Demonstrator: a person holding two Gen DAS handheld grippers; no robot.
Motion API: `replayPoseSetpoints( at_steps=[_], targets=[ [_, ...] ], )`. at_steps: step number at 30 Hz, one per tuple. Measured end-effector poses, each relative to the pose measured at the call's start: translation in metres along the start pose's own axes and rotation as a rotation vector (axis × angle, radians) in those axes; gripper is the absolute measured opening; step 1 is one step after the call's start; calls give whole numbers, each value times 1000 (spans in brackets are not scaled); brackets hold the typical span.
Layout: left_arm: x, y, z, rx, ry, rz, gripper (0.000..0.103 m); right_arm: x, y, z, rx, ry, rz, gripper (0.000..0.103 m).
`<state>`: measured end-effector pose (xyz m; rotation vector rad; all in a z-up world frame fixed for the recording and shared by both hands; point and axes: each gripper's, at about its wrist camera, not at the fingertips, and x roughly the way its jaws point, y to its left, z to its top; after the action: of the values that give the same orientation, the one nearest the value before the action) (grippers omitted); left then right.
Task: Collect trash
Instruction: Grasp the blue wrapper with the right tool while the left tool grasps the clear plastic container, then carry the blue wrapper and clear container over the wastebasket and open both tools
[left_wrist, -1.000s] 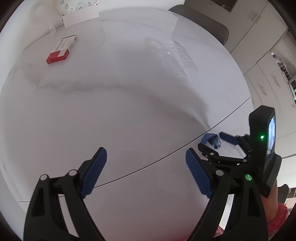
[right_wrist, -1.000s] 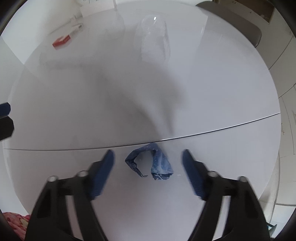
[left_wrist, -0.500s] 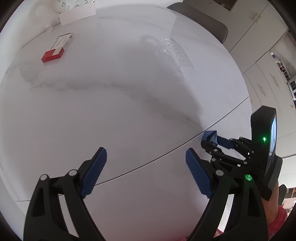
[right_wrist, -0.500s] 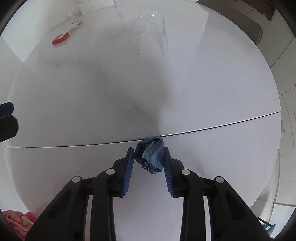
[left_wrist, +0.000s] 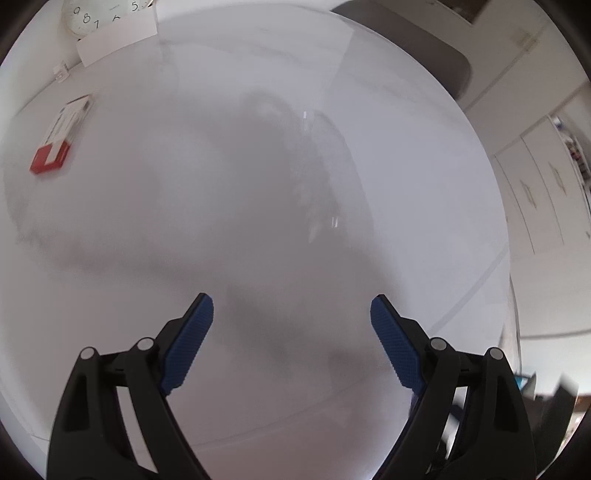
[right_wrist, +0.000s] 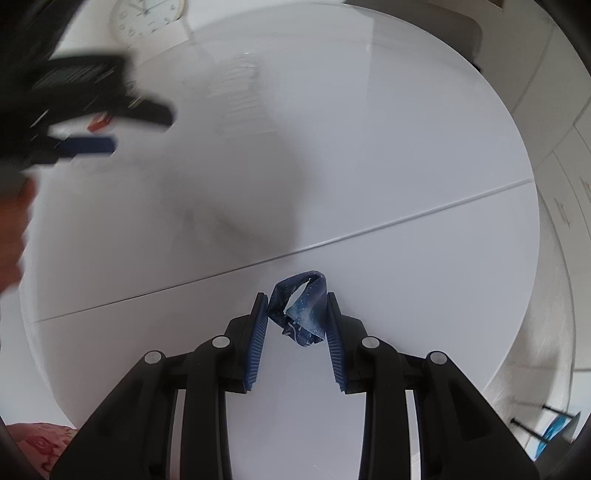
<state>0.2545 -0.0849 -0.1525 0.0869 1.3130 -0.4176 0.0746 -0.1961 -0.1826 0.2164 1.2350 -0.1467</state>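
Observation:
A crumpled blue wrapper sits pinched between the blue pads of my right gripper, which is shut on it just above the white round table. My left gripper hangs open over the table with nothing between its fingers. Ahead of it lies a clear plastic bottle, blurred; the right wrist view shows the bottle at the far side. In that view the left gripper is a dark blur at upper left.
A red and white box lies at the table's far left. A wall clock and a white card stand behind it. A grey chair is at the far edge, and white cabinets on the right.
My right gripper closed on the blue wrapper and rose a little with it. My left gripper swept forward across the table toward the bottle, still open.

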Motion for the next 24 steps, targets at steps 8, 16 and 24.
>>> replayPoseSetpoints(
  at_steps=[8, 16, 24],
  targets=[
    [59, -27, 51, -48, 72, 48, 83, 3, -27, 10, 63, -5, 16, 31],
    [85, -44, 63, -59, 83, 68, 83, 6, -50, 13, 96, -5, 21, 31],
    [89, -49, 67, -52, 72, 75, 83, 11, -45, 13, 102, 6, 29, 31]
  ],
)
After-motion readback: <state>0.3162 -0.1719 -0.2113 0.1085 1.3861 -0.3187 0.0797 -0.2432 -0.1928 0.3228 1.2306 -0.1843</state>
